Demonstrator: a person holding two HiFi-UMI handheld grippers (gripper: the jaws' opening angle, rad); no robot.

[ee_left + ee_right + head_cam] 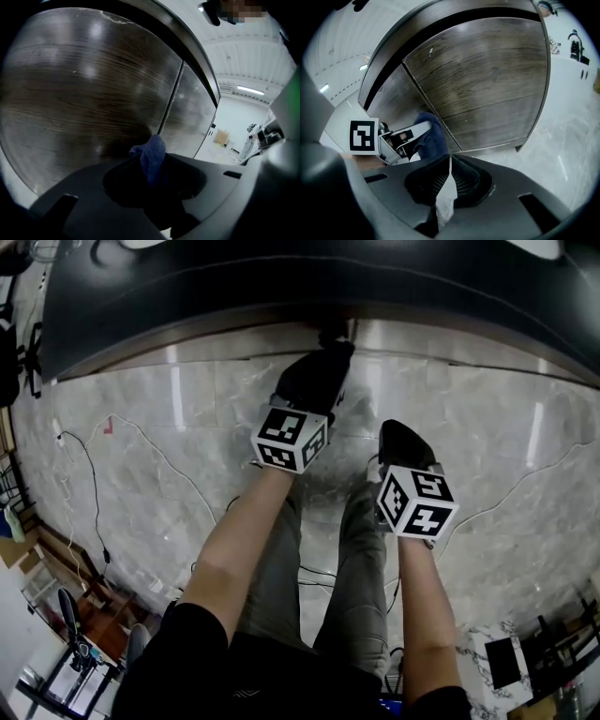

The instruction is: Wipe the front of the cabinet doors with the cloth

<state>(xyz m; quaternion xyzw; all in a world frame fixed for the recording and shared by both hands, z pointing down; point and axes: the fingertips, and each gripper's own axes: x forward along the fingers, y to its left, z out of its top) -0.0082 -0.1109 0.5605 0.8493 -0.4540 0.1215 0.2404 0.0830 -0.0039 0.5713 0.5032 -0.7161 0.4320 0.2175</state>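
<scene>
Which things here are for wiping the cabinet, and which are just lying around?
For the job: blue cloth, held by the left gripper; cabinet doors.
Just lying about: cables on the marble floor; cardboard box far behind.

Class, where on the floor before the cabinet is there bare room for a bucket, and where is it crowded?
Bare floor lies between the cabinet and the trailing cable at left, and again right of the right gripper. Crowded: where the left gripper holds the cloth, around the legs, and in the cluttered lower corners.
</scene>
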